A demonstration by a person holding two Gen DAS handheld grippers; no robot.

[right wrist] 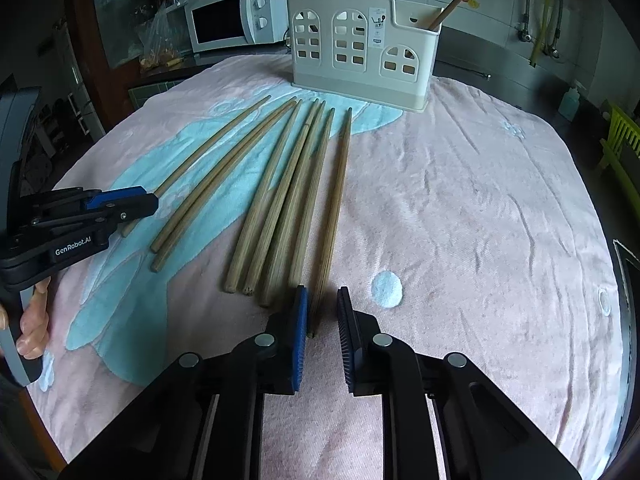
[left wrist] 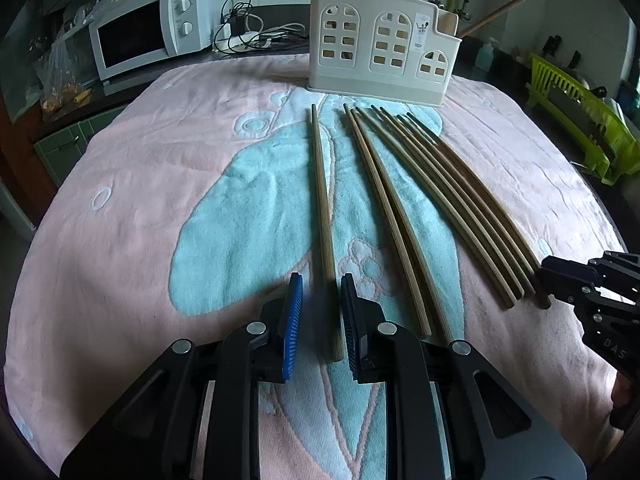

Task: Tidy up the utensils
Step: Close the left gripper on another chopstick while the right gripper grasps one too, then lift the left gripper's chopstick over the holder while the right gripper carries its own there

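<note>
Bamboo chopsticks lie fanned on the pink towel (left wrist: 120, 208) covering my worktop, thin ends toward the white holder (left wrist: 380, 52), ready for pickup. On the left, my left hand-held gripper (left wrist: 320, 316) tilts steeply down, jaws narrowed around the lone chopstick (left wrist: 322, 200), pads not visibly touching it. On the right, my right hand-held gripper (right wrist: 322, 320) angles down likewise, its left pad against the outermost chopstick (right wrist: 338, 184), the other pad apart. I judge both are about to clamp.
</note>
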